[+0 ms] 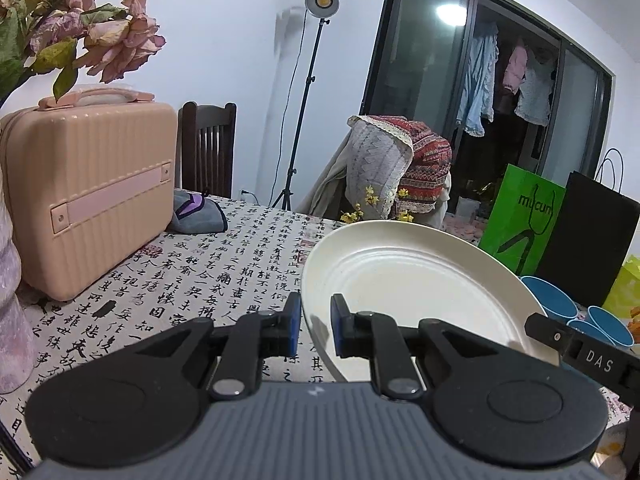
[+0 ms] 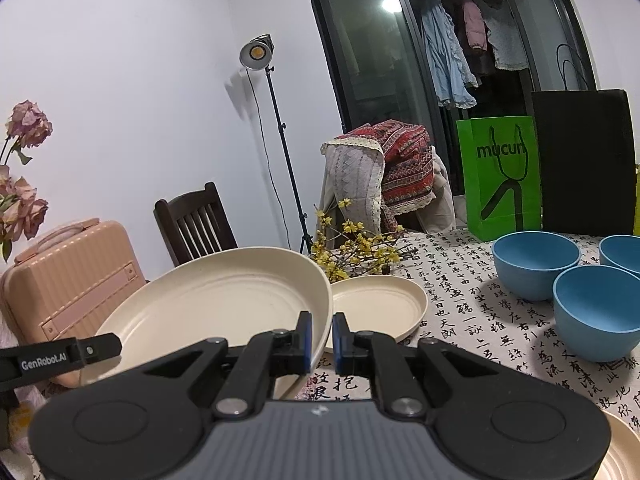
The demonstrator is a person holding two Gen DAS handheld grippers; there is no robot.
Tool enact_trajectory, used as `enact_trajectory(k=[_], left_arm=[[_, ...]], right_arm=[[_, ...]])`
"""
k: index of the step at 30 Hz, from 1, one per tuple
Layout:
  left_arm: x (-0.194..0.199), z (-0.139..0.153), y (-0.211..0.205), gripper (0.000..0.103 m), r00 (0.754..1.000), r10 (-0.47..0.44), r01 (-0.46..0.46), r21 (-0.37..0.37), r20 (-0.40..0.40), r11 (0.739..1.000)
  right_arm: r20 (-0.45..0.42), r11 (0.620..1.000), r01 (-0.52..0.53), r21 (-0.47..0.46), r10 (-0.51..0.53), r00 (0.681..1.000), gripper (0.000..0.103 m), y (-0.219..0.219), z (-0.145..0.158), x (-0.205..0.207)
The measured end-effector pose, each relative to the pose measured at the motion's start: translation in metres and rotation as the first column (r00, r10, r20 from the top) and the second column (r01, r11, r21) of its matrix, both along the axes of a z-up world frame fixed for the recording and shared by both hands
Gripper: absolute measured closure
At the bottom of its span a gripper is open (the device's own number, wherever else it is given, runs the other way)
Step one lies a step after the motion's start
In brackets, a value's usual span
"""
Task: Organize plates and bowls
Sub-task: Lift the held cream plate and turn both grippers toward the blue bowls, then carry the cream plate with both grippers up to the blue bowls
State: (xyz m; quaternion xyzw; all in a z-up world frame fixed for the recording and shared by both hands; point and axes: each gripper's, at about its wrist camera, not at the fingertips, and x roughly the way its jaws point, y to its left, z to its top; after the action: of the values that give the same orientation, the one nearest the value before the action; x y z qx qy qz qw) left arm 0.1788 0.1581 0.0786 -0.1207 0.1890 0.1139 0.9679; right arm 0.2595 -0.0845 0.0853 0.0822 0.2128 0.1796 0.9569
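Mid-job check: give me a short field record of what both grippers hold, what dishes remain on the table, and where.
left gripper: shut on the held plate's left rim
right gripper: shut on the same plate's right rim
held plate: cream, lifted, tilted
second plate: cream, flat on the table, beyond the held one
blue bowls: three, upright, clustered on the right
third plate: partly visible, near right edge
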Motion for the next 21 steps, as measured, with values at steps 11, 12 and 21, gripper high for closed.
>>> enact_trajectory(k=[11,12,21], left_arm=[[-0.004,-0.004,-0.005,0.087,1.0,-0.005,0.005,-0.014,0.002,1.0],[-0.005,-0.005,-0.006,0.087,1.0,-0.005,0.005,-0.015,0.001,1.0],[-0.009,-0.011,-0.012,0.087,1.0,-0.017,0.017,-0.024,0.002,1.0]], right_arm=[[0.01,1.0,0.008,0.008,-0.008,1.0,0.093,-0.013,-0.004,-0.013],[0.009,1.0,0.008,0.011,-0.008,1.0,0.093,-0.013,-0.004,-0.013],[0.024,1.0,0.017,0.017,-0.017,1.0,0.092,-0.019,-0.005,-0.022]])
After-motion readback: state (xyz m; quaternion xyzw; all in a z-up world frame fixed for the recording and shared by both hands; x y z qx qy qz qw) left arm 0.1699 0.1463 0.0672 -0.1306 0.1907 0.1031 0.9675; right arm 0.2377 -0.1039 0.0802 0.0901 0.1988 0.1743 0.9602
